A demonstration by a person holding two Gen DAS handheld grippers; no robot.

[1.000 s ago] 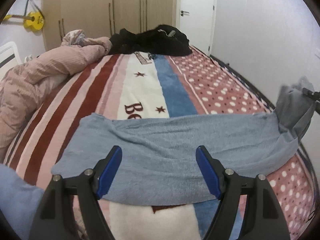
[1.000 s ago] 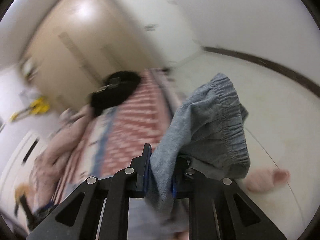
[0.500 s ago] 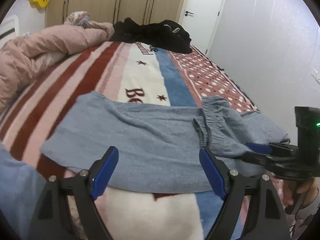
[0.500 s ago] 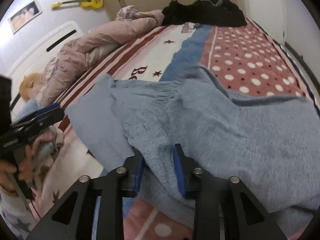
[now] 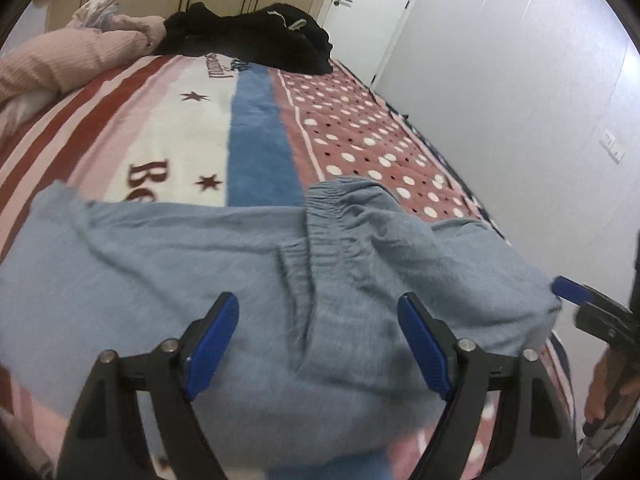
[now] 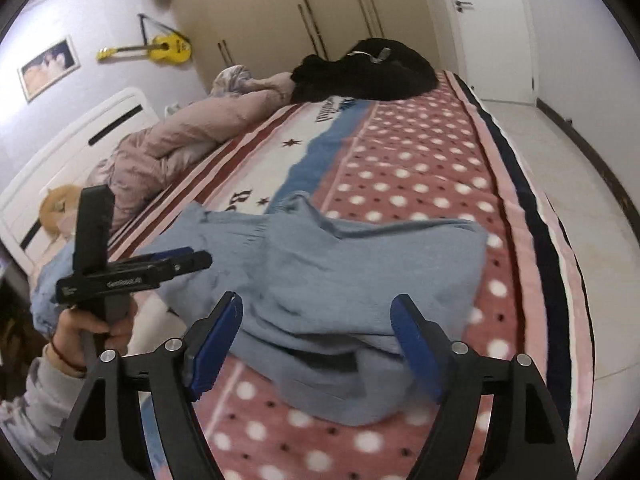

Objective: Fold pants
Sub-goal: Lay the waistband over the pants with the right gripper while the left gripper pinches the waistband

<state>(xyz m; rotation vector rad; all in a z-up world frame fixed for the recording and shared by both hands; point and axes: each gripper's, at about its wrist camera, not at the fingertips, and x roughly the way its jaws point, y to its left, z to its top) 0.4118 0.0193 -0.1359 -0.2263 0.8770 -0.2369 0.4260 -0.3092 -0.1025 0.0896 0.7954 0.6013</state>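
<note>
we see the blue-grey pants (image 5: 248, 264) lying flat across the bed's width, soft knit fabric, folded over on themselves: the gathered elastic waistband (image 5: 320, 220) sits on top near the middle, running from 12 toward 6 o'clock. in the right wrist view the pants (image 6: 340, 280) show stacked layers, the fold edge bulging at 6 o'clock.

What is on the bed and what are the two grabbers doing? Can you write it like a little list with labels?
pants: grey-blue pants on the bed, waistband end folded over onto the legs
waistband: gathered elastic edge lying on top, near the middle
bed cover: striped and dotted blanket
left gripper: open, fingers above the pants, holding nothing
right gripper: open, holding nothing
other things: black clothes, pink duvet, yellow guitar on the wall
</note>
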